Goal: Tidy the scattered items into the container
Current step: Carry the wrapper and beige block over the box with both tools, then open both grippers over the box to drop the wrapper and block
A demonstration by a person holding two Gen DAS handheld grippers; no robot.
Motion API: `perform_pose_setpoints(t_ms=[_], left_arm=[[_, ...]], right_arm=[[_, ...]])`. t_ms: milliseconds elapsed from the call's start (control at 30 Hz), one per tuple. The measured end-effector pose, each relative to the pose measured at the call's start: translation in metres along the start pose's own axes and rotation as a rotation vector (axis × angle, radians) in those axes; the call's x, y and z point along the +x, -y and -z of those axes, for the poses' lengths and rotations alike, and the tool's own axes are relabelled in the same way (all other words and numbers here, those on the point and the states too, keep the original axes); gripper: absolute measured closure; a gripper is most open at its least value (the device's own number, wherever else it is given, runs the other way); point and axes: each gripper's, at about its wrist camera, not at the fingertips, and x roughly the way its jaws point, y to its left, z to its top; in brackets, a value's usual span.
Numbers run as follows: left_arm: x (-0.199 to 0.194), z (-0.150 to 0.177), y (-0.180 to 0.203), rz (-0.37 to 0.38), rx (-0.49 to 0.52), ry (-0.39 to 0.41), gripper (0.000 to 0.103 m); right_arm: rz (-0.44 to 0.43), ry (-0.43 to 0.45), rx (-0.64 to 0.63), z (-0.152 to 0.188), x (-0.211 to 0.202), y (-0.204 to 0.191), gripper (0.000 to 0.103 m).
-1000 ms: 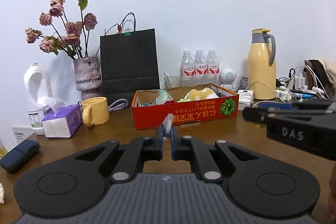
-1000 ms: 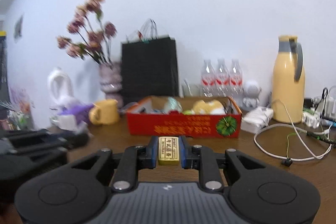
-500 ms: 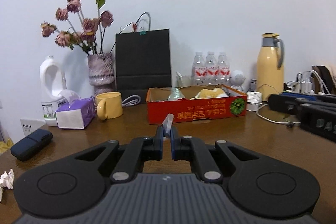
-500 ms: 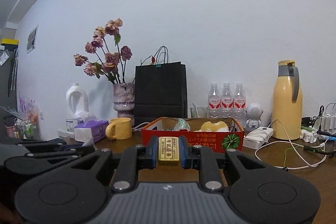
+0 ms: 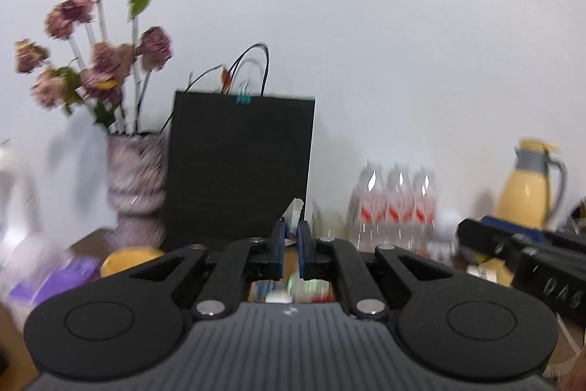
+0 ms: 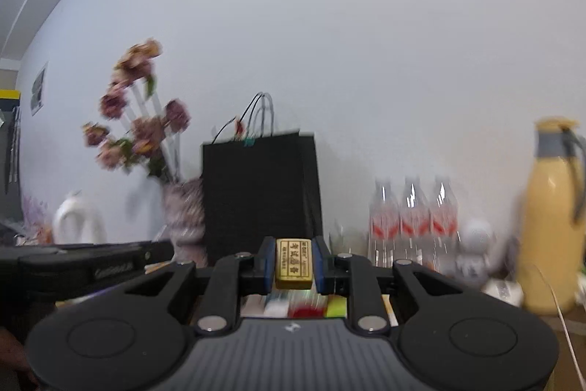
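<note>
A plain white wall fills most of both views, and only slivers of the brown surface [image 5: 86, 240] show at the edges; both pictures are motion-blurred.

The left hand-held gripper [image 5: 290, 240] is pinched narrow on a thin pale packet [image 5: 294, 216] that sticks up from between its fingers; what it is cannot be made out. Below its fingers a blur of coloured things shows, largely hidden by the gripper body. The right hand-held gripper [image 6: 293, 262] holds a small gold block [image 6: 293, 263] with printed characters, clamped upright between its blue pads [image 6: 321, 262]. Below it lie smeared white, red and green shapes, too blurred to name.

Beyond stand a black bag [image 6: 260, 193], a vase [image 5: 135, 187] of dried roses to its left, three bottles [image 6: 414, 218] and a yellow flask [image 6: 553, 207] to the right. A yellow mug [image 5: 130, 257] is half hidden.
</note>
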Motion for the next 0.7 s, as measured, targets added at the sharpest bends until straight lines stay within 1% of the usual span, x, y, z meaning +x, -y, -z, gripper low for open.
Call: perform_pose_setpoints(t_ms=[33,100,133,167,200,233,267,300,333,367,433,467,500,533,567,600,700], left_arm=[[0.010,-0.006,0.000,-0.002,-0.015,0.004,0.096],[0.024,-0.009,-0.002,0.017,-0.022,-0.004,0.096],[0.032,-0.007,-0.002,0.021,-0.019,-0.020,0.096],[0.043,-0.006,-0.001,0.037,-0.003,-0.059,0.095],[0.056,-0.005,-0.001,0.061,0.011,-0.110,0.095],[0.072,-0.005,-0.002,0.087,0.010,-0.187,0.095],[0.091,-0.006,-0.004,0.130,-0.010,-0.280,0.095],[0.112,-0.006,-0.006,0.191,-0.038,-0.385,0.095],[0.132,-0.005,-0.008,0.213,-0.075,-0.487,0.095],[0.153,-0.003,-0.005,0.214,-0.078,-0.588,0.095],[0.179,0.002,0.003,0.240,-0.048,-0.710,0.095],[0.192,0.006,0.008,0.234,-0.024,-0.783,0.095],[0.201,0.013,0.011,0.227,-0.026,-0.848,0.095],[0.209,0.019,0.012,0.228,-0.035,-0.906,0.095],[0.216,0.027,0.015,0.233,-0.039,-0.957,0.095],[0.221,0.032,0.015,0.231,-0.032,-0.987,0.095],[0.224,0.046,0.019,0.245,-0.026,-1.027,0.094]], right_arm=[[-0.001,0.000,0.007,-0.006,0.013,0.005,0.084],[-0.014,-0.034,0.010,-0.011,0.034,0.014,0.084],[-0.012,-0.048,0.010,-0.010,0.042,0.019,0.084],[-0.016,-0.092,0.012,-0.008,0.053,0.025,0.084],[-0.032,-0.144,0.026,-0.008,0.066,0.032,0.084],[-0.058,-0.220,0.061,-0.008,0.083,0.042,0.084],[-0.081,-0.293,0.095,-0.008,0.100,0.050,0.084],[-0.092,-0.367,0.137,-0.008,0.117,0.059,0.084],[-0.093,-0.453,0.176,-0.007,0.137,0.070,0.084],[-0.095,-0.516,0.198,-0.005,0.150,0.076,0.084],[-0.099,-0.645,0.221,0.001,0.181,0.086,0.084],[-0.095,-0.702,0.226,0.007,0.193,0.090,0.084],[-0.095,-0.763,0.230,0.012,0.204,0.092,0.084],[-0.101,-0.828,0.255,0.019,0.215,0.097,0.084],[-0.103,-0.875,0.281,0.025,0.222,0.101,0.084],[-0.102,-0.921,0.291,0.032,0.226,0.103,0.084],[-0.104,-1.013,0.295,0.050,0.228,0.104,0.083]])
